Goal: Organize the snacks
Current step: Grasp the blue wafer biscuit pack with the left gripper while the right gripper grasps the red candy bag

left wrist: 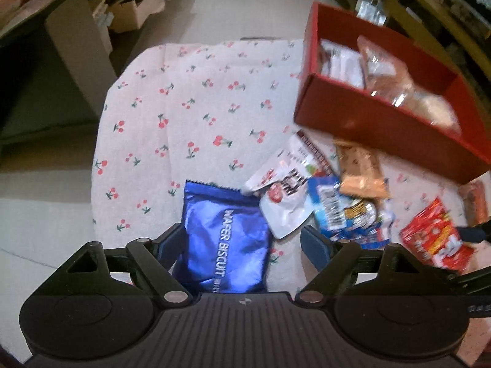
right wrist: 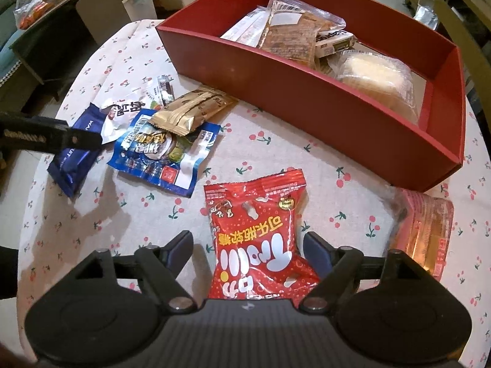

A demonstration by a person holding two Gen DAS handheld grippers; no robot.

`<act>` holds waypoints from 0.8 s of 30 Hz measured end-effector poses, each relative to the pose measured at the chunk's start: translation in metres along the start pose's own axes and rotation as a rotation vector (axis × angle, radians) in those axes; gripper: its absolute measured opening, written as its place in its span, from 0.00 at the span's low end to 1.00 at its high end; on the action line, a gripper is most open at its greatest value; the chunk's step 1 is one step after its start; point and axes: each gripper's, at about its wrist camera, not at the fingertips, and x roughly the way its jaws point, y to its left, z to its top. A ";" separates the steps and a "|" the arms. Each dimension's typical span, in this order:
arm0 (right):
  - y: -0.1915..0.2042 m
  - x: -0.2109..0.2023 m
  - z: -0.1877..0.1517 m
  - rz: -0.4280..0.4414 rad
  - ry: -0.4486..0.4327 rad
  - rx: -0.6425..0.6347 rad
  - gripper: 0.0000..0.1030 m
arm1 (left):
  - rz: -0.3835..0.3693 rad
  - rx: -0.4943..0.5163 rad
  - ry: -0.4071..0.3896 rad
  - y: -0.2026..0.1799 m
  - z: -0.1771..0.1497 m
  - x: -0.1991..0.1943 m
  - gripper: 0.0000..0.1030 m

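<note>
Both my tools spread open, straddling targets for boxing: left tool (left wrist: 242,242) around blue biscuit (left wrist: 225,245), right tool (right wrist: 248,245) around red candy (right wrist: 260,233). Box (right wrist: 307,101) at far bench edge.

My desk (right wrist: 276,153) wears a white cloth printed with red cherries (left wrist: 190,107). Beyond its far edge I see open cardboard boxes (left wrist: 132,9) on the pale floor (left wrist: 245,6), beside a dark bench (left wrist: 46,9).

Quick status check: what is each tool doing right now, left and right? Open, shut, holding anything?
Left tool: open, fingers either side of the blue biscuit packet, not gripping it.
Right tool: open, straddling the red candy bag, not gripping it.
</note>
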 end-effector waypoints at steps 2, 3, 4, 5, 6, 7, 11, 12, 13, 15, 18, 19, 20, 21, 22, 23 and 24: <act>0.001 0.001 0.000 -0.003 0.000 -0.004 0.84 | 0.007 -0.007 -0.009 0.000 0.001 -0.002 0.89; 0.001 0.001 0.000 -0.004 0.000 -0.006 0.86 | 0.020 -0.004 -0.004 0.000 0.000 0.000 0.89; 0.003 0.002 0.000 -0.008 0.001 -0.015 0.88 | 0.030 -0.002 0.007 0.000 0.000 0.003 0.89; 0.006 0.003 0.000 -0.012 0.002 -0.025 0.89 | 0.043 -0.004 0.023 0.000 -0.002 0.007 0.89; 0.008 0.004 0.000 -0.020 0.004 -0.036 0.89 | 0.047 -0.007 0.037 0.001 -0.003 0.010 0.89; 0.010 0.005 0.000 -0.028 0.003 -0.046 0.89 | 0.047 -0.009 0.052 0.001 -0.005 0.014 0.89; 0.011 0.006 0.000 -0.058 -0.015 -0.051 0.84 | 0.073 -0.001 0.069 -0.003 -0.012 0.023 0.87; 0.013 0.006 0.000 -0.078 -0.019 -0.058 0.80 | 0.074 0.000 0.070 -0.004 -0.013 0.022 0.83; 0.014 0.005 0.000 -0.083 -0.025 -0.064 0.72 | 0.071 0.006 0.068 -0.006 -0.013 0.021 0.78; 0.013 0.001 -0.001 -0.075 -0.033 -0.056 0.62 | 0.068 0.014 0.062 -0.008 -0.016 0.018 0.73; 0.013 -0.002 -0.004 -0.084 -0.044 -0.036 0.60 | 0.061 0.026 0.057 -0.013 -0.023 0.013 0.68; 0.014 -0.003 -0.006 -0.089 -0.046 -0.031 0.59 | 0.057 0.026 0.056 -0.014 -0.026 0.011 0.67; 0.015 -0.004 -0.007 -0.092 -0.046 -0.024 0.59 | 0.053 0.025 0.057 -0.014 -0.028 0.010 0.67; 0.015 -0.005 -0.009 -0.091 -0.044 -0.016 0.58 | 0.049 0.025 0.057 -0.016 -0.031 0.009 0.67; 0.014 -0.007 -0.011 -0.087 -0.042 -0.006 0.57 | 0.044 0.026 0.058 -0.016 -0.034 0.007 0.66; 0.015 -0.008 -0.014 -0.086 -0.040 0.002 0.57 | 0.040 0.028 0.057 -0.017 -0.037 0.006 0.66; 0.015 -0.010 -0.017 -0.086 -0.040 0.003 0.57 | 0.036 0.030 0.057 -0.017 -0.039 0.003 0.65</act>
